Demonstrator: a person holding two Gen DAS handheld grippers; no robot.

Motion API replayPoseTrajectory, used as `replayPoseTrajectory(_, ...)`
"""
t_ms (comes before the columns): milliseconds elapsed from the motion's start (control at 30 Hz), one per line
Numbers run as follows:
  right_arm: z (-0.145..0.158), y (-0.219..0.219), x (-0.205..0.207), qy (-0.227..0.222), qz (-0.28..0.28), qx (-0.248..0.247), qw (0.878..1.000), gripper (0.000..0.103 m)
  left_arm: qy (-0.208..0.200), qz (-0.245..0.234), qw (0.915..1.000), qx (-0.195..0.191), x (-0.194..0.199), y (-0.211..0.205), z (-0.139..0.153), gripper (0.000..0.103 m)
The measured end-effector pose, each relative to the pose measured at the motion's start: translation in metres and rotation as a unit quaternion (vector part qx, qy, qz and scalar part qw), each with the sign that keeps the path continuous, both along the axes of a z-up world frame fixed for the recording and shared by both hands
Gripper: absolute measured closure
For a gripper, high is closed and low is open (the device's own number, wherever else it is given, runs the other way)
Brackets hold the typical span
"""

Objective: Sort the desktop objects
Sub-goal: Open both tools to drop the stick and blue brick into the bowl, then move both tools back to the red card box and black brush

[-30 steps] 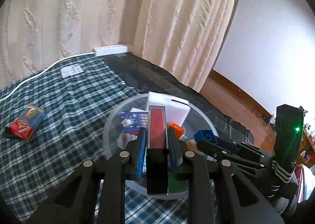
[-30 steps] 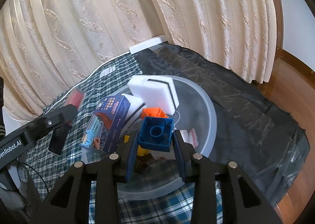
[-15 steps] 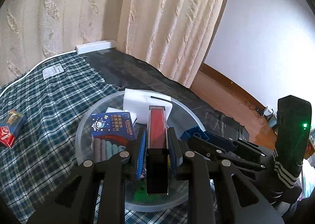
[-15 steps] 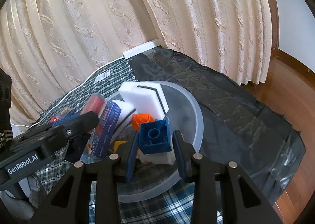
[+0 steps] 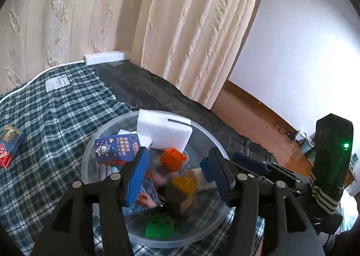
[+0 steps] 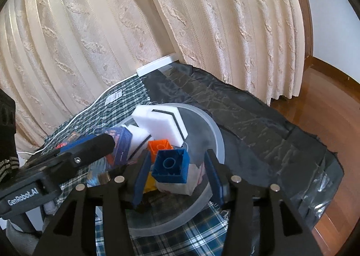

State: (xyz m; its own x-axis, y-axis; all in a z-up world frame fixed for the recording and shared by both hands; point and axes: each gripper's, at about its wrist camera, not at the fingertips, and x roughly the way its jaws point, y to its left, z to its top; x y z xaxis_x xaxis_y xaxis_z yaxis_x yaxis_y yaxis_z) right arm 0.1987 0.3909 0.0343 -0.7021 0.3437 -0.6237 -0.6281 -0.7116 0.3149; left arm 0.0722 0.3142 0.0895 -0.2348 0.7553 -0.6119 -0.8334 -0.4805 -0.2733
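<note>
a clear round plastic bowl (image 5: 209,141) of toys sits on a green plaid cloth (image 5: 56,116) over black sheeting (image 6: 258,121), with cream curtains (image 6: 135,31) and a wood floor (image 6: 326,89) behind. the left gripper (image 5: 180,177) has just been opening and is spread over the bowl, pinching nothing. the right gripper (image 6: 177,177), also just opening, is spread, its pads off the blue plastic building block (image 6: 172,166) lying on the pile in the bowl.
</note>
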Motion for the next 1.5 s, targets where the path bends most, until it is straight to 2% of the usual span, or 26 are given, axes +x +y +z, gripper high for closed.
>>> replayPoseTrajectory(267, 0.003, -0.008, -0.005, -0.001, 0.009, 0.006, 1.000, 0.049, 0.017, 0.030, 0.9994, -0.004, -0.006, -0.013, 0.007, 0.044)
replayPoseTrajectory(333, 0.004, -0.010, -0.006, 0.000, 0.008, 0.006, 1.000, 0.044, 0.019, 0.038, 0.9991, -0.007, -0.009, -0.017, 0.007, 0.044)
replayPoseTrajectory(367, 0.005, -0.010, -0.006, 0.001, 0.007, 0.006, 1.000, 0.042, 0.018, 0.041, 0.9990, -0.007, -0.011, -0.019, 0.007, 0.042)
replayPoseTrajectory(433, 0.006, -0.011, -0.006, 0.004, 0.004, 0.006, 1.000, 0.031, 0.017, 0.044, 0.9989, -0.007, -0.014, -0.023, 0.007, 0.032)
replayPoseTrajectory(500, 0.006, -0.012, -0.007, 0.006, 0.000, 0.006, 1.000, 0.026, 0.019, 0.046, 0.9987, -0.005, -0.015, -0.027, 0.008, 0.026)
replayPoseTrajectory(1000, 0.009, -0.026, -0.027, -0.002, 0.015, 0.012, 1.000, 0.025, 0.022, 0.084, 0.9962, 0.000, -0.030, -0.062, 0.008, 0.024)
replayPoseTrajectory(1267, 0.014, -0.035, -0.035, -0.002, 0.021, 0.028, 0.999, 0.025, 0.003, 0.115, 0.9934, 0.006, -0.051, -0.085, 0.001, 0.024)
replayPoseTrajectory(1367, 0.015, -0.038, -0.040, -0.002, 0.025, 0.029, 0.999, 0.025, -0.008, 0.127, 0.9918, 0.010, -0.060, -0.096, -0.003, 0.015)
replayPoseTrajectory(1500, 0.018, -0.046, -0.050, 0.002, 0.038, 0.032, 0.999, 0.025, -0.012, 0.152, 0.9882, 0.011, -0.071, -0.114, -0.006, 0.015)
